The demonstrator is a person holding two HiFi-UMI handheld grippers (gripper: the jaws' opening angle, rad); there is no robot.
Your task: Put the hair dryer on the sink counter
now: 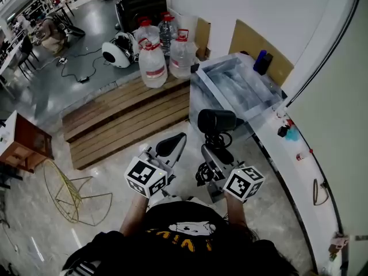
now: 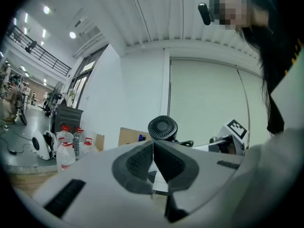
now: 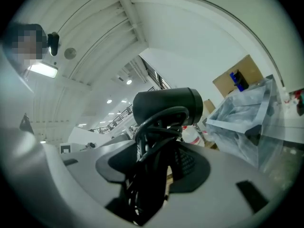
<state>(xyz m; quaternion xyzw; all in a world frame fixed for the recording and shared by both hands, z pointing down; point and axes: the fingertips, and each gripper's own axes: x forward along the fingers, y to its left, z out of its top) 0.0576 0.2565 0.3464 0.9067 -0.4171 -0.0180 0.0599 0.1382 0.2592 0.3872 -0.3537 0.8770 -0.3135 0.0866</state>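
Right gripper (image 3: 152, 167) jaws clamp the hair dryer (image 3: 166, 106) by handle and cord; left gripper (image 2: 153, 163) jaws together, empty. I'd lower it flat onto the table (image 1: 290, 177).

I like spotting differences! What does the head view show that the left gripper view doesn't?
Only the head view: the wooden planks, the yellow wire frame and the plastic-wrapped sink. Only the left gripper view: the ceiling, and a close look at the left gripper with its pads pressed together and nothing between them. Both: the water bottles and the black hair dryer clamped in the right gripper.
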